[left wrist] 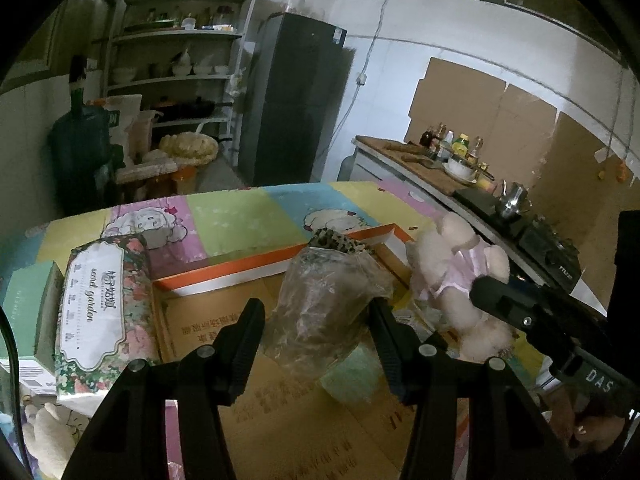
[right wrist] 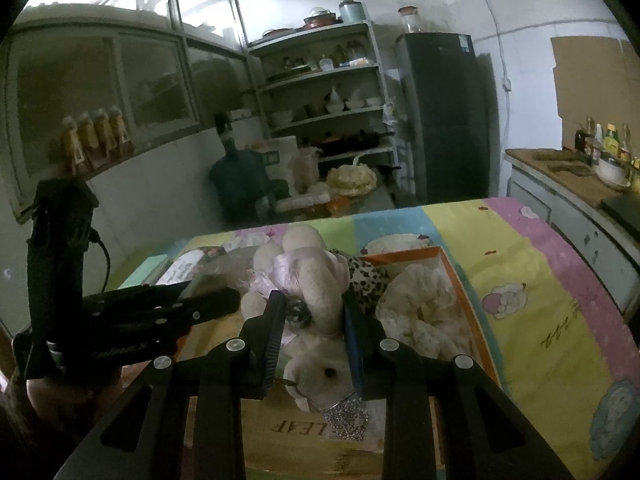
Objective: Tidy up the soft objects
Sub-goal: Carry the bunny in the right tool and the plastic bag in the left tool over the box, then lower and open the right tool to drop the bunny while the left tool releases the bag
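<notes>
Both my grippers over the cardboard box, each holding a soft thing.

My left gripper has its jaws wide around a crumpled plastic bag, touching both sides. My right gripper is clamped on a plush bear, held between the jaws above the box; a fluffy white toy lies just right of them.

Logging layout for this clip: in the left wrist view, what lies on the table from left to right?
Green box → floral tissue pack → clear plastic bag between the left claw's fingers → plush toy → right claw.
</notes>
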The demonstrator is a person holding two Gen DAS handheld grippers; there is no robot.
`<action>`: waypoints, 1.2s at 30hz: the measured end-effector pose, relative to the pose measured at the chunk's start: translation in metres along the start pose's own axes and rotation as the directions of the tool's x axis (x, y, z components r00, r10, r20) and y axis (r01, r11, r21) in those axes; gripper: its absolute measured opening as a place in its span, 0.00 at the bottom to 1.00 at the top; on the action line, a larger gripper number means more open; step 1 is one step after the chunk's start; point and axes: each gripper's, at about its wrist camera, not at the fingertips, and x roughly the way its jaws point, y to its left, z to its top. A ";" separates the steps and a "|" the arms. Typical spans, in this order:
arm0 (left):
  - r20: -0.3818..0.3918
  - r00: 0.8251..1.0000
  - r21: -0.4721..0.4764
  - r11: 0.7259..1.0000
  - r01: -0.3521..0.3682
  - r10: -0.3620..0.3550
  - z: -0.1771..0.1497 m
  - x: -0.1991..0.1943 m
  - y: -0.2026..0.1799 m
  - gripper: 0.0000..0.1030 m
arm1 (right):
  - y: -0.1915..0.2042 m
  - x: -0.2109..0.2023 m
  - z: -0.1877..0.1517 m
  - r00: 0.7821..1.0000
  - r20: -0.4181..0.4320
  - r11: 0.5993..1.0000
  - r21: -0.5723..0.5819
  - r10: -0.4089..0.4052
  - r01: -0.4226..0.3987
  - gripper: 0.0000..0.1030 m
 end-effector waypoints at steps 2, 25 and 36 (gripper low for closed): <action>-0.008 1.000 -0.004 1.000 -0.007 0.007 0.000 0.004 0.000 0.52 | -0.002 0.003 -0.001 1.000 -0.005 1.000 0.003 0.000 0.000 0.29; -0.128 0.991 -0.053 0.998 -0.043 0.036 0.000 0.051 0.012 0.52 | -0.011 0.037 -0.011 0.996 -0.087 1.000 0.020 -0.020 0.022 0.29; -0.208 0.977 -0.123 0.990 -0.064 0.038 -0.003 0.064 0.023 0.55 | -0.013 0.052 -0.011 0.994 -0.109 0.999 0.022 -0.023 0.026 0.33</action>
